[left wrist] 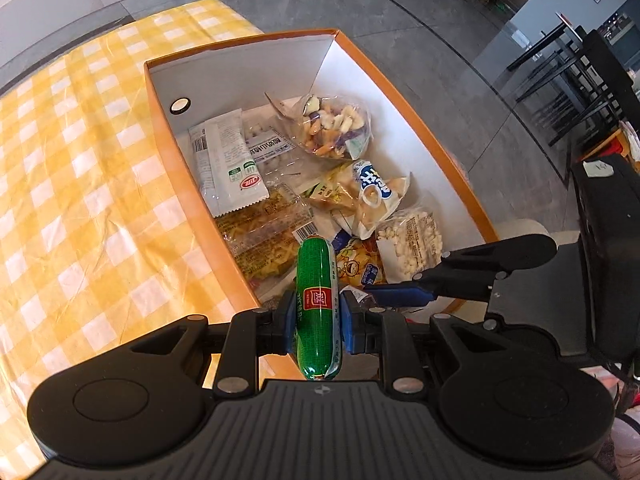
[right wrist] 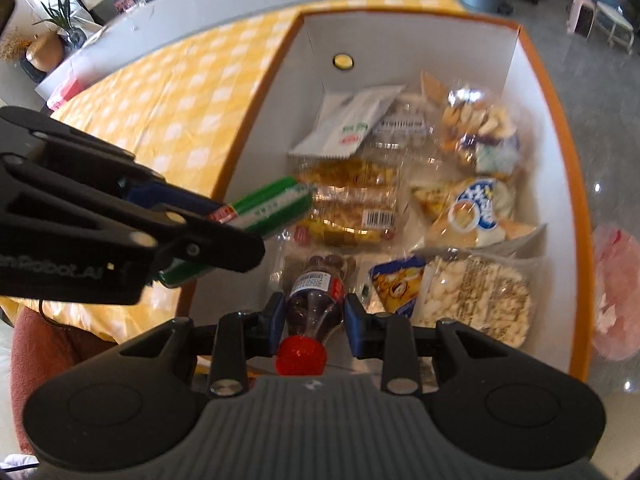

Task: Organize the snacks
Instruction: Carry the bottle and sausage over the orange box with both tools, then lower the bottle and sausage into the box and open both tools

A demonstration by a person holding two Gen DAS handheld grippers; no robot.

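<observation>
Holding a green sausage stick [left wrist: 317, 300] clamped between blue pads, your left gripper [left wrist: 316, 322] hangs over the near left corner of the orange box [left wrist: 168, 148], which sits on a yellow checked tablecloth [left wrist: 80, 200]. The stick points lengthwise into the box, a grip that looks chosen so it can drop flat among the packets. To its right, your right gripper [right wrist: 314, 316] straddles the shoulder of a small dark drink bottle [right wrist: 316, 292] with a red cap [right wrist: 300, 354]; the pads appear to sit against the bottle, though blur leaves it unclear whether they are truly closed on it. Inside the white-lined box, running left to right, lie a white sachet [left wrist: 228, 164] and a clear packet of yellow snacks [left wrist: 260, 236], then a bag of mixed colourful pieces [left wrist: 332, 126], a blue-and-white bag [left wrist: 368, 196], and a bag of white puffs [left wrist: 412, 240]. The box is already well filled, so both held items seem among the last to go in.
</observation>
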